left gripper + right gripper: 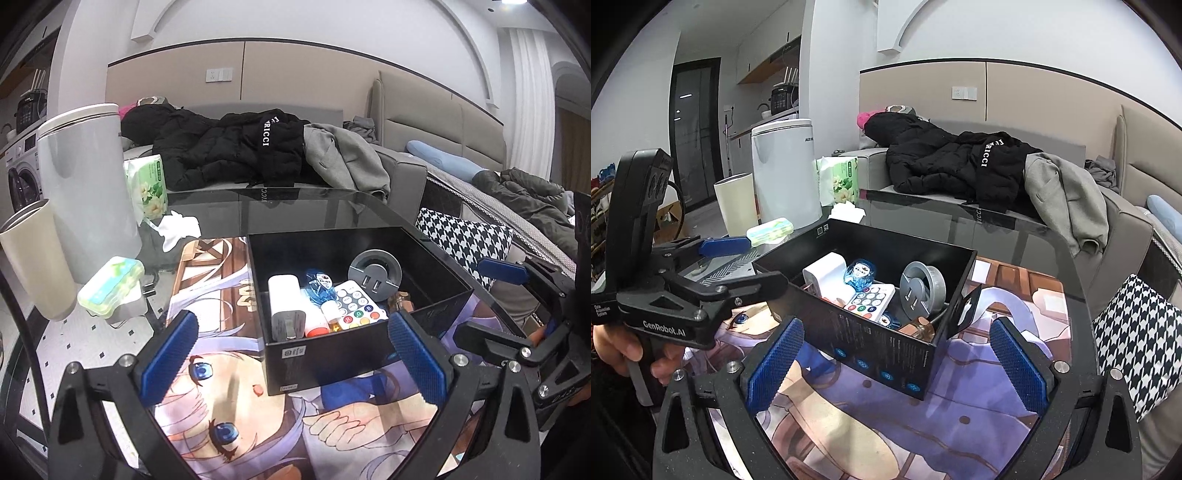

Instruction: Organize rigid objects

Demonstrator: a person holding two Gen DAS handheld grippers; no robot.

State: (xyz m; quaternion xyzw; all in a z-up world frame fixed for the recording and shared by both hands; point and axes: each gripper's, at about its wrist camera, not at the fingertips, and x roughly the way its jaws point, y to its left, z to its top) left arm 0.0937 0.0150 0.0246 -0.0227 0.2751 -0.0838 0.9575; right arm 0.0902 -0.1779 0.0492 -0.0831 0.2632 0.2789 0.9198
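Just ahead of both my wide-spread, empty pairs of fingers, left gripper [291, 362] and right gripper [895, 363], sits the black box [332, 354] on the tabletop [229, 210], holding the remote control [356, 304] and white charger [286, 304], roughly equally near each.

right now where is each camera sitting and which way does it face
Left wrist: on the left claw, open, facing the black box and sofa; the right claw shows at right.
Right wrist: on the right claw, open, facing the box's corner; the left claw and a hand show at left.
Shared: the box, its remote control, the black jacket.
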